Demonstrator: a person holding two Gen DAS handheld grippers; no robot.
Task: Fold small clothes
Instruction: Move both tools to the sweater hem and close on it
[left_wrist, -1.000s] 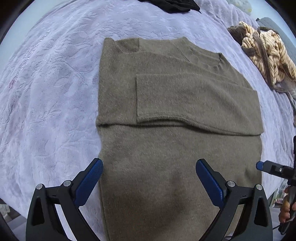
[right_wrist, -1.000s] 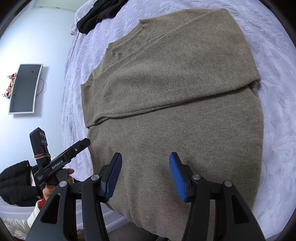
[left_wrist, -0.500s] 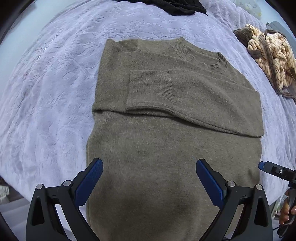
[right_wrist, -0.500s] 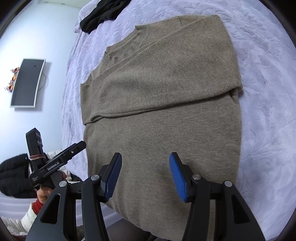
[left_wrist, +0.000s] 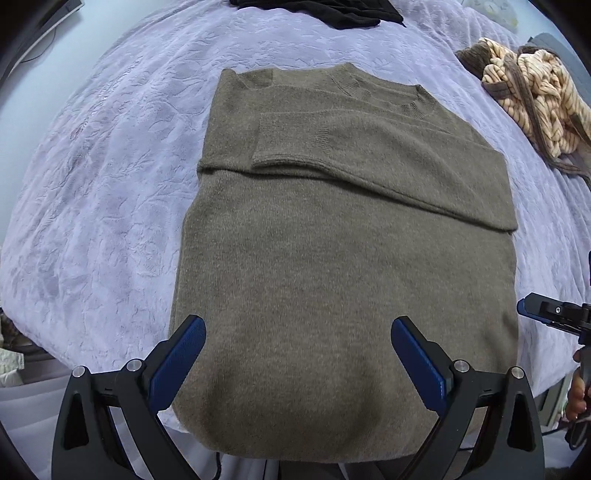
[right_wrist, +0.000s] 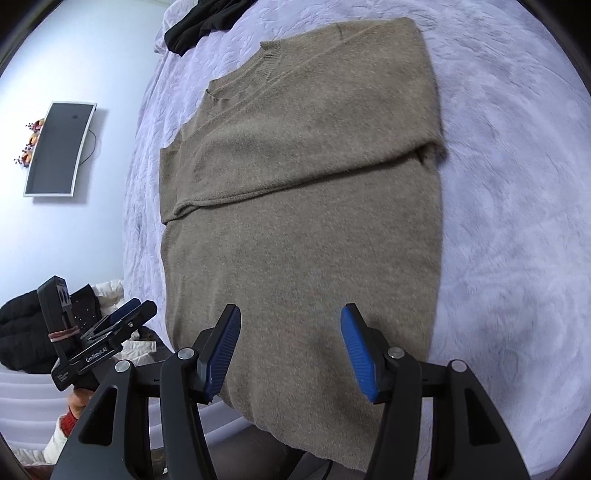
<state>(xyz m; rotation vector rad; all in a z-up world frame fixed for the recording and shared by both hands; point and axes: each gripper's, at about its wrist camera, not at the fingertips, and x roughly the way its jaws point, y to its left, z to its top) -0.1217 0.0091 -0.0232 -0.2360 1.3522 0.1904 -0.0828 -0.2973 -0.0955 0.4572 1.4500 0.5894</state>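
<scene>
Left wrist view: my left gripper (left_wrist: 297, 341) hangs above the hem end of an olive-brown knit sweater (left_wrist: 343, 280), its 2 blue-padded fingers (left_wrist: 179, 360) spread wide with nothing between them. The sweater lies flat on a lavender embossed bedspread (left_wrist: 103, 177), collar at the far end, hem reaching the near edge of the bed. Both sleeves are folded across the chest; 1 ribbed cuff (left_wrist: 291, 138) lies on top toward the left, and the folded band forms a straight ridge across the body. The ribbed neckline (left_wrist: 384, 94) shows just beyond it. A black garment (left_wrist: 321, 11) sits at the far edge, a cream and brown striped one (left_wrist: 535, 99) is bunched at the right, both well apart from the sweater. My right gripper (left_wrist: 550, 314) pokes in at the right edge.

Right wrist view: my right gripper (right_wrist: 291, 347) hovers over the hem, fingers (right_wrist: 221, 350) apart and empty. The sweater (right_wrist: 306, 221) runs away from me, its knit fuzzy and smooth, the sleeve fold crossing it. The left gripper (right_wrist: 127, 314) shows at the lower left beside the bed. A dark screen (right_wrist: 57, 147) hangs on the wall.
</scene>
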